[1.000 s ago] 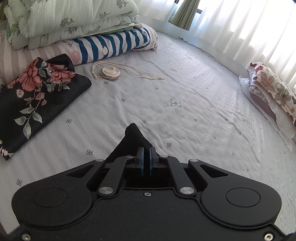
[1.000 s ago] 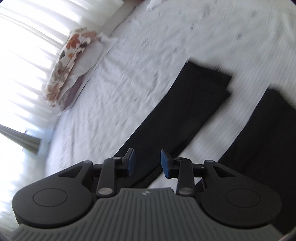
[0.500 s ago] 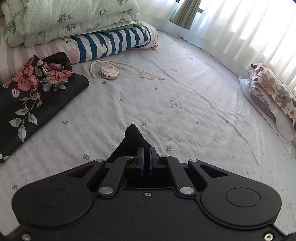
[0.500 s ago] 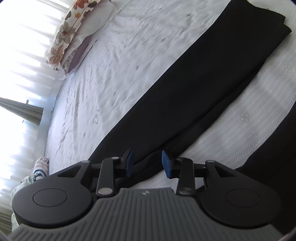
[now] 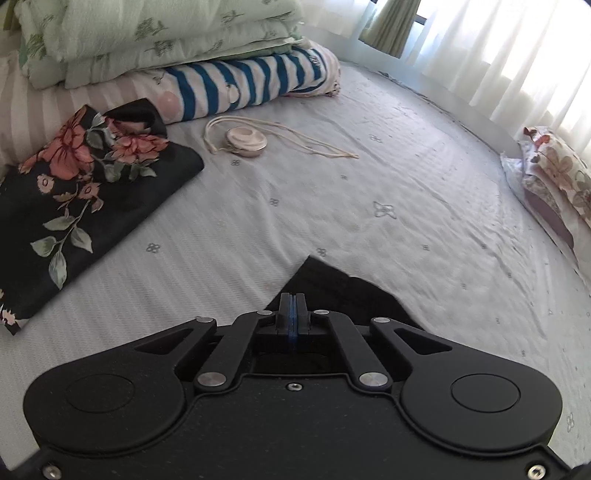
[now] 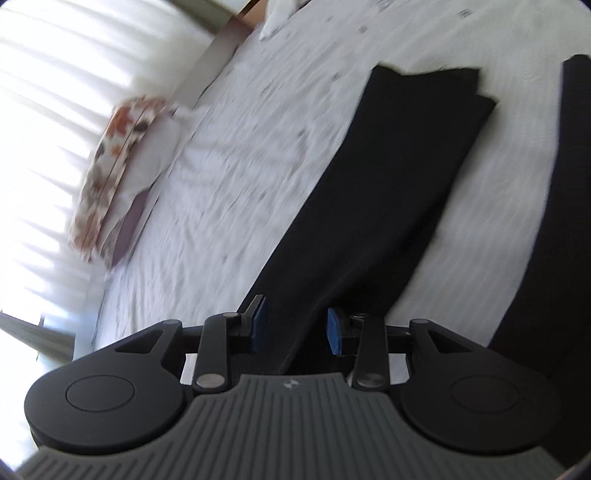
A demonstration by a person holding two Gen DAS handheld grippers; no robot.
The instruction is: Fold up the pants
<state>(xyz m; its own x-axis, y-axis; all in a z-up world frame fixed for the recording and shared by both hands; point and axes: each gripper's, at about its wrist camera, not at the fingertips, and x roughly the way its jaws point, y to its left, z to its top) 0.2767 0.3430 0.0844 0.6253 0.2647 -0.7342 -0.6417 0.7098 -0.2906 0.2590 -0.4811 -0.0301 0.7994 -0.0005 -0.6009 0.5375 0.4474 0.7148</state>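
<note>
Black pants lie spread on the pale bed sheet. In the left wrist view a corner of the pants (image 5: pixel 332 284) pokes out just beyond my left gripper (image 5: pixel 292 301), whose jaws are pressed together on the fabric. In the right wrist view one long pant leg (image 6: pixel 388 192) runs away from my right gripper (image 6: pixel 294 325), which is open with the leg's near part between its blue pads. The other leg (image 6: pixel 565 221) lies at the right edge. The view is blurred.
A folded black floral garment (image 5: pixel 70 206) lies at left. Stacked green quilts (image 5: pixel 147 33) and a striped pillow (image 5: pixel 251 85) sit at the back. A round cream object with cord (image 5: pixel 245 138) lies mid-bed. A floral pillow (image 5: pixel 557 177) is by the curtained window, also in the right wrist view (image 6: pixel 114 173).
The right gripper has swung and pulled back along the pant leg, its jaws opening wider. The left gripper stays shut on the fabric, and more of the pants' corner now shows beyond it.
</note>
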